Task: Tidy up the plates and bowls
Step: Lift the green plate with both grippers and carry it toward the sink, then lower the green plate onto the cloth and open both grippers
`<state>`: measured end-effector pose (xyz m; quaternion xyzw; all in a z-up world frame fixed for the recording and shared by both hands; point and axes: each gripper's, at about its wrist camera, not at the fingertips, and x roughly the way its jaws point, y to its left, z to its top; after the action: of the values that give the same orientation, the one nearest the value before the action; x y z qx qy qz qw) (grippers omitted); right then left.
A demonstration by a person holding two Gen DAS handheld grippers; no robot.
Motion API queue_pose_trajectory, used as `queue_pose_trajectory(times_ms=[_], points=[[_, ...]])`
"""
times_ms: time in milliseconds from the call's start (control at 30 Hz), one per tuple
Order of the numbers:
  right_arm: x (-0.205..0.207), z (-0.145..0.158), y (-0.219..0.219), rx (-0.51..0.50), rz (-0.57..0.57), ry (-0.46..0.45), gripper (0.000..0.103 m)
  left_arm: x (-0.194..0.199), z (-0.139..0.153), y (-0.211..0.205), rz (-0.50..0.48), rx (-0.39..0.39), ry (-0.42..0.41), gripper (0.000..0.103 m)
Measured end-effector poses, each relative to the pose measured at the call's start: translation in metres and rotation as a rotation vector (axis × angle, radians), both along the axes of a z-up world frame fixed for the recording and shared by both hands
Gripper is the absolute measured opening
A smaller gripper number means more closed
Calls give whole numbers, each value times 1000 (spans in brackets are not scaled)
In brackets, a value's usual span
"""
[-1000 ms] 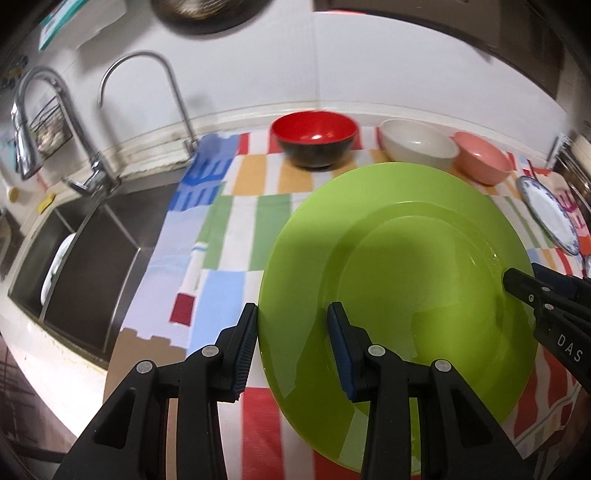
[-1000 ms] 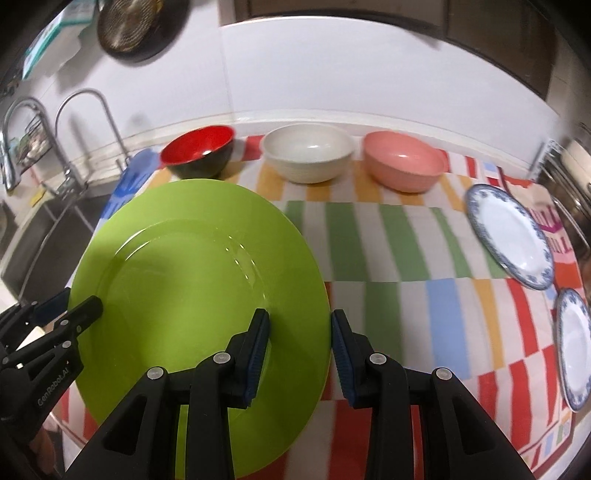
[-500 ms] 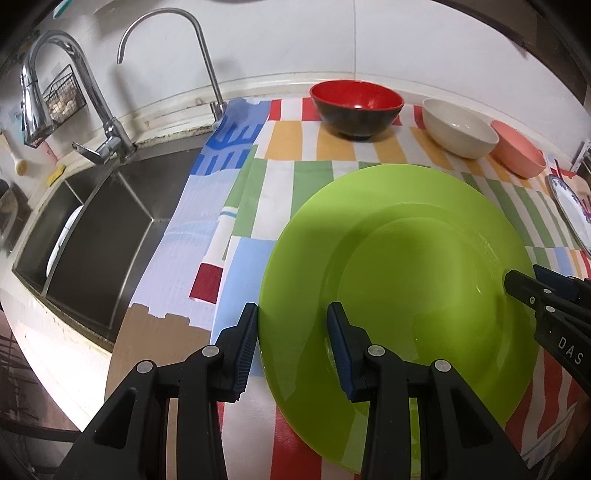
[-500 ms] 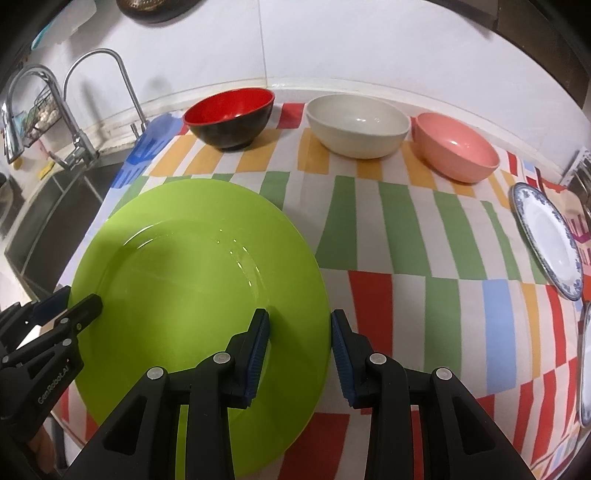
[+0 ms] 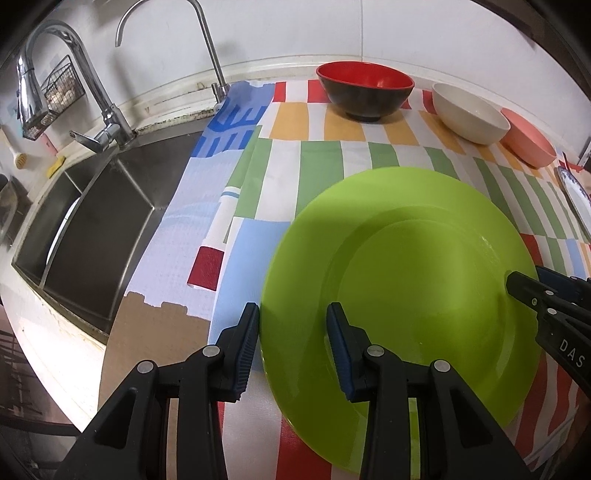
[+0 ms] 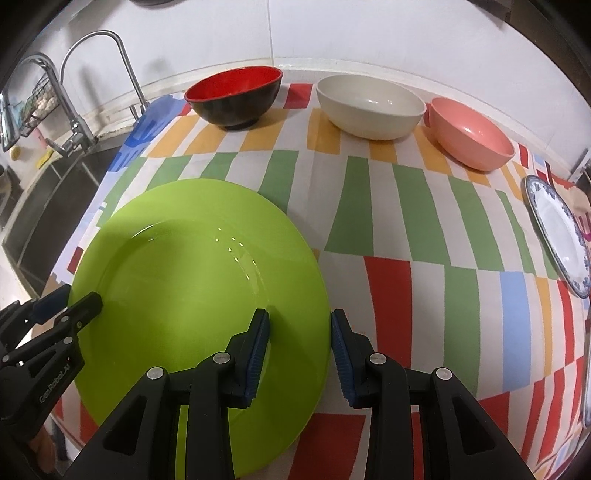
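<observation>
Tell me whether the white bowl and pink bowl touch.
Cannot tell. In the right wrist view the white bowl overlaps the pink bowl's rim, hiding any gap.

Home kitchen — steel sink [image 5: 99, 236] with two chrome taps [image 5: 74, 74], tiled wall [image 6: 332, 29], counter under striped cloth [image 6: 406, 221] — bowls [image 6: 369, 107] lined along it.

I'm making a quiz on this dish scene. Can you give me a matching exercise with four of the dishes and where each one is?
Things:
1. green plate
2. red and black bowl
3. pink bowl
4. blue-rimmed plate

Places:
A. right end of the bowl row
B. by the cloth's right edge
C. rim between both tongs
D. bowl nearest the taps

Pairs: 1-C, 2-D, 3-A, 4-B
</observation>
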<state>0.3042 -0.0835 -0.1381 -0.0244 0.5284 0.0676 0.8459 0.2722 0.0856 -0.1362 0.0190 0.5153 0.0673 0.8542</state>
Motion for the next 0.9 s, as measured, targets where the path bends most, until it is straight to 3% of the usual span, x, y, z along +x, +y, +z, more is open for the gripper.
queue_pose_trajectory(times_ms=[433,733,800,900], points=[[0,-2,1,6,-13,-9,35,-1,4,0,0,12,-20,37],[-12,26,-19,8,-62,-101,37,0,36,-21,-73,-3,-104,60],[-17,35,-28,13,-82,-126,45,0,43,-30,-102,-14,-120,62],[-25,48,-43,6,-123,-168,53,-1,53,-43,-137,-25,-154,76]])
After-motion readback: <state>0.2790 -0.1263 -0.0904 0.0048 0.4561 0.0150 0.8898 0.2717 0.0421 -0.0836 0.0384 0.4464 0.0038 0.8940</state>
